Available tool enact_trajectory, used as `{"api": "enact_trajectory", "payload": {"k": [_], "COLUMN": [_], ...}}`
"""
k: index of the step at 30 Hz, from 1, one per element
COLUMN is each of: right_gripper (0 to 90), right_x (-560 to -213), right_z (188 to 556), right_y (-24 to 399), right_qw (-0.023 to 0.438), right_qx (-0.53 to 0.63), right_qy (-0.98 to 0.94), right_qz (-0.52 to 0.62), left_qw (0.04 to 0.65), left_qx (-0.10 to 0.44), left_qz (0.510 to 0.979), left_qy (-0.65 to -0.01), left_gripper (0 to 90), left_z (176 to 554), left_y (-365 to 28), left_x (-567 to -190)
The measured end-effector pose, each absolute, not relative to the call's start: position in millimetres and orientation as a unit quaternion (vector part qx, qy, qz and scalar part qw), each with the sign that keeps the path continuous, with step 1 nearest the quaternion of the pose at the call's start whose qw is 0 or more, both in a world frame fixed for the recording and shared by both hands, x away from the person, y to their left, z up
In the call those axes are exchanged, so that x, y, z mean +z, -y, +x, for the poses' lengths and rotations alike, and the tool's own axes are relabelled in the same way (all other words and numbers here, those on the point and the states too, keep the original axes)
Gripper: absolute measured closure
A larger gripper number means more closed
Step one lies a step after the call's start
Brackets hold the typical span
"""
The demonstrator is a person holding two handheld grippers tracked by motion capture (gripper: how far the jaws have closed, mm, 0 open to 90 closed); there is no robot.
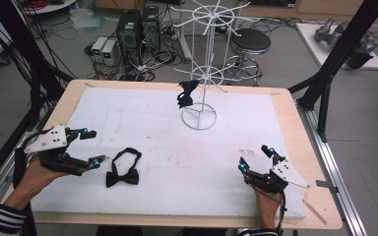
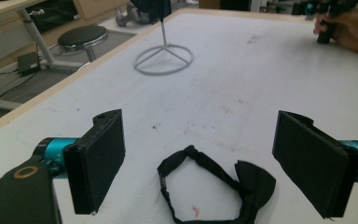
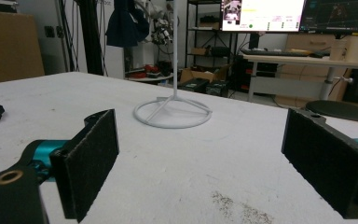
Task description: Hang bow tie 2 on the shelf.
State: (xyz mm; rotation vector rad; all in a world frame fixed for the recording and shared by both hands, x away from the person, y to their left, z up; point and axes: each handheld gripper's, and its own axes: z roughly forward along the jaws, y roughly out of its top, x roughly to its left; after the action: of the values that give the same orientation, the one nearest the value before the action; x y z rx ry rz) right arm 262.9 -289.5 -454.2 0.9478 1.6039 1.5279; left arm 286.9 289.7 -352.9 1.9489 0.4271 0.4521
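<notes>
A black bow tie (image 1: 123,171) with its strap looped lies flat on the white mat (image 1: 177,142), left of centre. My left gripper (image 1: 92,146) is just left of it, jaws wide apart and level with the mat. In the left gripper view the bow tie (image 2: 223,179) lies on the mat ahead of the open left gripper (image 2: 200,140), touching neither pad. A second black bow tie (image 1: 186,93) hangs on the white wire rack (image 1: 198,116) at the back centre. My right gripper (image 1: 256,158) rests open at the front right, holding nothing. The right gripper (image 3: 200,140) faces the rack's ring base (image 3: 172,112).
The mat covers a wooden table (image 1: 300,128). A black frame post (image 1: 325,83) stands off the right edge. A stool (image 1: 250,42) and computer boxes (image 1: 138,29) stand on the floor behind. In the left gripper view the other hand (image 2: 349,28) is far across the mat.
</notes>
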Motion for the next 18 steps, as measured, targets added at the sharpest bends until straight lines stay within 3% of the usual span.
{"api": "enact_trajectory", "payload": {"k": [18], "right_gripper": [10.4], "right_x": [-454.3], "right_z": [263.4], "right_y": [290.4], "right_qw": [0.361], "right_qx": [0.593], "right_qy": [-0.62], "right_qz": [0.366], "left_qw": [0.439], "left_qx": [0.131], "left_qz": [0.878], "left_qy": [-0.14], "left_gripper": [17.4], "left_z": [296.4], "left_y": [-277.8], "left_x": [-367.7]}}
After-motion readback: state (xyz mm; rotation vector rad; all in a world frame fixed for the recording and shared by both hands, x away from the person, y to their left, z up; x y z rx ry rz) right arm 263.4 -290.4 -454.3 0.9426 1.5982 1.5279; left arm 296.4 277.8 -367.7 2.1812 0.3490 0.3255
